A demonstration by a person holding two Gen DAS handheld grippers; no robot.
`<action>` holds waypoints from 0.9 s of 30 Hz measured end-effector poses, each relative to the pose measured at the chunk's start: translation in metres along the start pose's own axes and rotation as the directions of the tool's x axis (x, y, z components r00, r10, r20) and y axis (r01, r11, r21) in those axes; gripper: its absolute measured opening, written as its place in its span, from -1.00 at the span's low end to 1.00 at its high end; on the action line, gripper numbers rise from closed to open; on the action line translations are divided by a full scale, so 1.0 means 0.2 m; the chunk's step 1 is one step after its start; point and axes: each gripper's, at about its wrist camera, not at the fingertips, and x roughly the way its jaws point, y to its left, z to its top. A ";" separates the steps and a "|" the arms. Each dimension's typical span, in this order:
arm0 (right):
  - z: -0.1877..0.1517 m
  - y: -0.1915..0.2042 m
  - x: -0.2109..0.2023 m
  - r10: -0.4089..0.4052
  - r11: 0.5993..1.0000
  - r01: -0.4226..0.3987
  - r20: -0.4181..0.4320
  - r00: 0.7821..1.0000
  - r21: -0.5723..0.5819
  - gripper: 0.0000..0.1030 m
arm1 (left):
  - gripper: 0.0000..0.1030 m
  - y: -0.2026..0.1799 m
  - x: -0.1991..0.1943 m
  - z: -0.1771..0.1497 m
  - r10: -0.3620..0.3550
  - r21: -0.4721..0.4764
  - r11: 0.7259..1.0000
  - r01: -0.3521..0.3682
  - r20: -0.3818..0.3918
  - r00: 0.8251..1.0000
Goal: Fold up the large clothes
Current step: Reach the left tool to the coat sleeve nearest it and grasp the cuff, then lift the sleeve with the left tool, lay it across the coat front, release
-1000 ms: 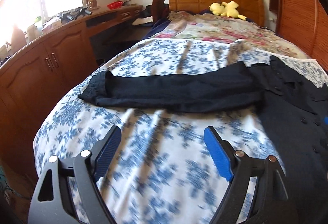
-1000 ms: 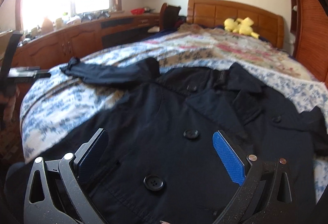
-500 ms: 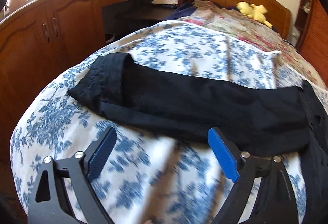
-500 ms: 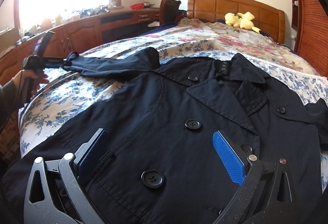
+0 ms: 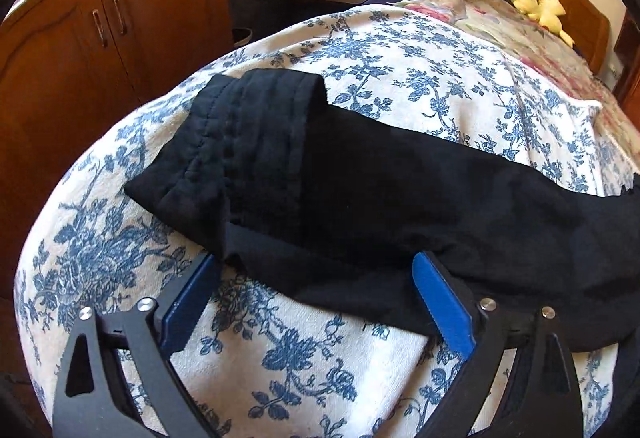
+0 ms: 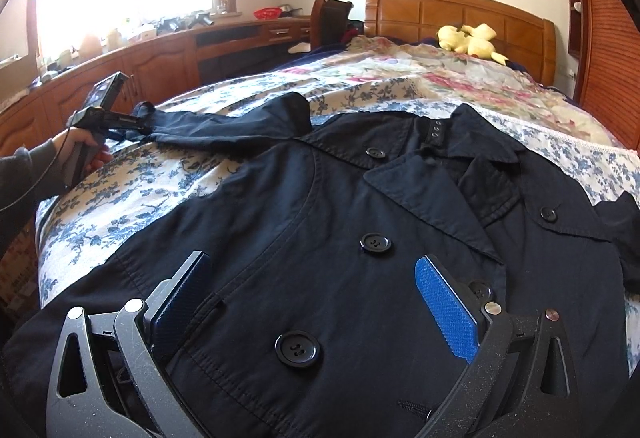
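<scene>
Wooden cabinets (image 5: 120, 17) line the room at my 9 o'clock, beside the bed (image 5: 400, 49) with its blue-flowered cover. My left gripper (image 5: 316, 278) has its fingers spread wide at the near edge of the coat's sleeve (image 5: 360, 189), which lies straight across the cover, cuff toward 10 o'clock. Further right, the dark double-breasted coat (image 6: 320, 230) lies face up and buttoned, collar toward 1 o'clock. My right gripper (image 6: 316, 278) hangs over its front, fingers apart, holding nothing. At 1 o'clock a yellow plush toy (image 6: 468, 39) sits against the headboard (image 6: 460, 11).
</scene>
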 end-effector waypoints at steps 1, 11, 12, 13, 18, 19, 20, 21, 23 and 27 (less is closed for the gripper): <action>0.00 0.00 0.00 0.000 1.000 0.000 -0.001 1.000 0.001 1.00 | 0.87 -0.02 0.00 0.00 0.004 0.015 1.000 -0.004 0.001 1.000; -0.01 0.00 -0.02 -0.007 1.000 0.007 0.000 1.000 -0.013 1.00 | -0.99 -0.13 -0.14 0.05 -0.082 0.031 0.996 0.081 0.038 0.996; -0.01 0.00 -0.03 -0.005 1.000 0.005 -0.003 1.000 -0.015 1.00 | -0.99 -0.19 -0.23 0.07 -0.097 0.051 0.994 0.093 0.077 0.992; -0.01 -0.01 -0.04 -0.003 1.000 0.003 -0.006 1.000 -0.015 1.00 | -0.99 -0.24 -0.29 0.08 -0.104 0.070 0.993 0.098 0.101 0.989; 0.00 -0.05 -0.12 -0.021 1.000 0.021 0.004 1.000 -0.012 1.00 | -1.00 -0.62 -0.69 0.09 -0.146 0.258 0.962 0.086 0.225 0.963; 0.00 -0.06 -0.14 -0.027 1.000 0.027 0.007 1.000 -0.012 1.00 | -0.99 -0.72 -0.80 0.08 -0.180 0.298 0.949 0.103 0.242 0.953; 0.00 -0.08 -0.16 -0.035 0.999 0.035 0.012 0.999 -0.010 1.00 | -1.00 -0.77 -0.84 0.10 -0.195 0.316 0.942 0.111 0.250 0.948; 0.00 -0.10 -0.19 -0.043 0.999 0.043 0.021 0.999 -0.006 1.00 | -1.00 -0.85 -0.91 0.09 -0.221 0.344 0.931 0.124 0.259 0.940; 0.00 -0.14 -0.25 -0.060 0.998 0.060 0.037 0.998 0.001 1.00 | -0.99 -1.00 -1.05 0.06 -0.267 0.394 0.907 0.147 0.270 0.925; -0.02 -0.22 -0.38 -0.103 0.995 0.102 0.061 0.993 0.015 1.00 | -0.99 -1.27 -1.29 -0.04 -0.362 0.489 0.850 0.195 0.273 0.891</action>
